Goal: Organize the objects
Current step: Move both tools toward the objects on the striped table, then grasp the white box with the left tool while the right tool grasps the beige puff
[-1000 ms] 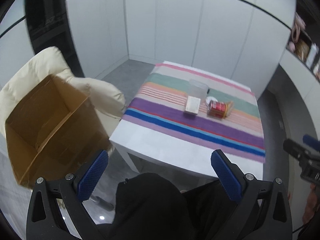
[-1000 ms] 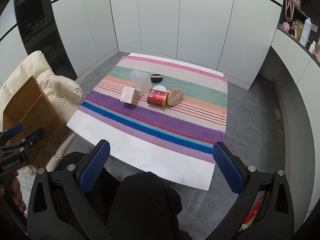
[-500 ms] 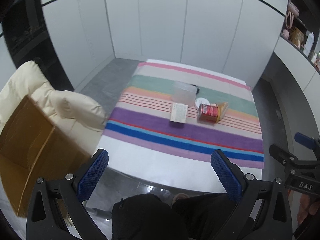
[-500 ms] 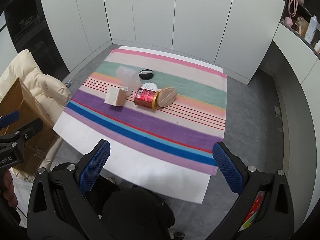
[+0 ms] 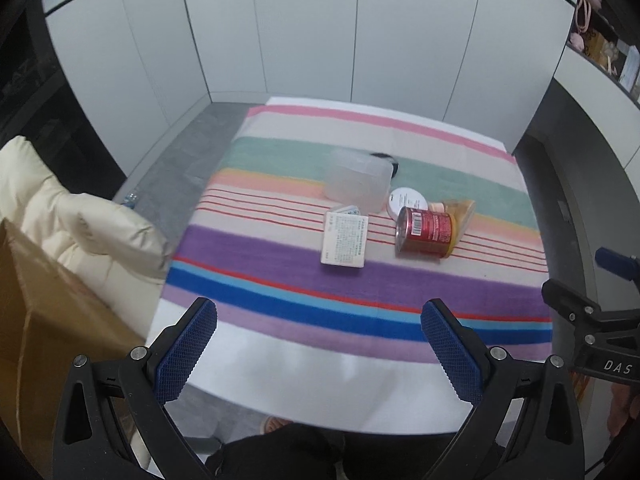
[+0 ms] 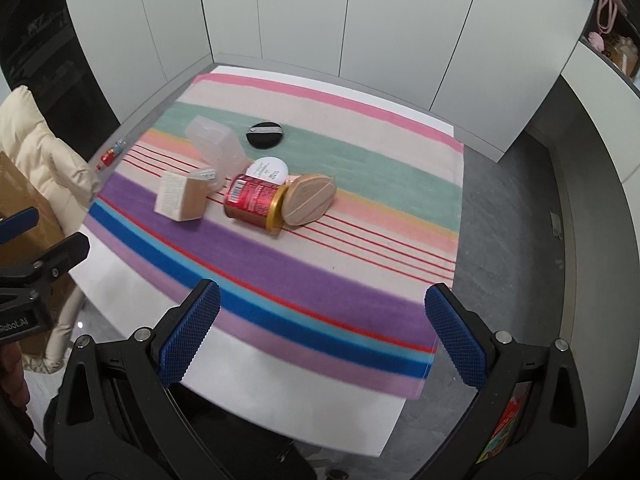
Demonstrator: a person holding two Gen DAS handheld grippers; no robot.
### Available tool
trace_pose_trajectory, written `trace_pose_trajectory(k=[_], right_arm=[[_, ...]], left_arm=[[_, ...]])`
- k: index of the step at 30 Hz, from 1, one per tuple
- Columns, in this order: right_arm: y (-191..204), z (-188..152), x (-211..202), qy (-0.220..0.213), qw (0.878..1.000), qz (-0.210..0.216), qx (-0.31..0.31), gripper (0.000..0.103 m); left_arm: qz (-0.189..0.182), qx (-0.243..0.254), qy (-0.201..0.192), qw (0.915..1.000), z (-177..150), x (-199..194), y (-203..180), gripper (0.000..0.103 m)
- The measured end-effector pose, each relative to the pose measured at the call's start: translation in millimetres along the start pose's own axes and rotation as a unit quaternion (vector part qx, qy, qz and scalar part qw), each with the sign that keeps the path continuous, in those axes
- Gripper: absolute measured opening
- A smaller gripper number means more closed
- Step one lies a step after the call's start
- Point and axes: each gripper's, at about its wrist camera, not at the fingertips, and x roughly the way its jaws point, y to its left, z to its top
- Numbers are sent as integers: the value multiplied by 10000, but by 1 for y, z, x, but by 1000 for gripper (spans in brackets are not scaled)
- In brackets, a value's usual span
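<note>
Left gripper point(image 5: 319, 344) wide, right gripper point(image 6: 322, 326) wide, both empty | cardboard box point(image 5: 48, 320) at 9 o'clock, cut off | black disc point(image 5: 386, 159) half hidden behind clear container point(image 5: 357, 180)

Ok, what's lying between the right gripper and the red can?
Nothing but bare striped cloth: the right wrist view shows it running from the open right gripper to the can.

Both wrist cameras look down from above the near edge of the striped table point(image 5: 280, 372), facing the white cupboards (left camera perhaps slightly lower). They share the cloth's clutter, red can point(image 5: 425, 232) point(image 6: 256, 203) included, and each catches the other rig at its frame edge.
</note>
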Motion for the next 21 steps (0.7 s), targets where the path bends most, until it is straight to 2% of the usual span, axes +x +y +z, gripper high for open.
trace_pose_trajectory(k=[5, 10, 12, 21], right_arm=[[-8, 3, 35, 143, 9999, -64, -25, 103], [-14, 3, 73, 316, 9995, -24, 44, 103], [-15, 3, 87, 357, 9994, -16, 30, 103], [-10, 11, 139, 422, 9987, -58, -271, 103]], left_arm=[[75, 166, 129, 9998, 3, 36, -5, 102], [86, 33, 291, 9995, 4, 71, -2, 101], [101, 10, 339, 9994, 6, 85, -1, 97], [-5, 36, 466, 9989, 14, 135, -9, 91]])
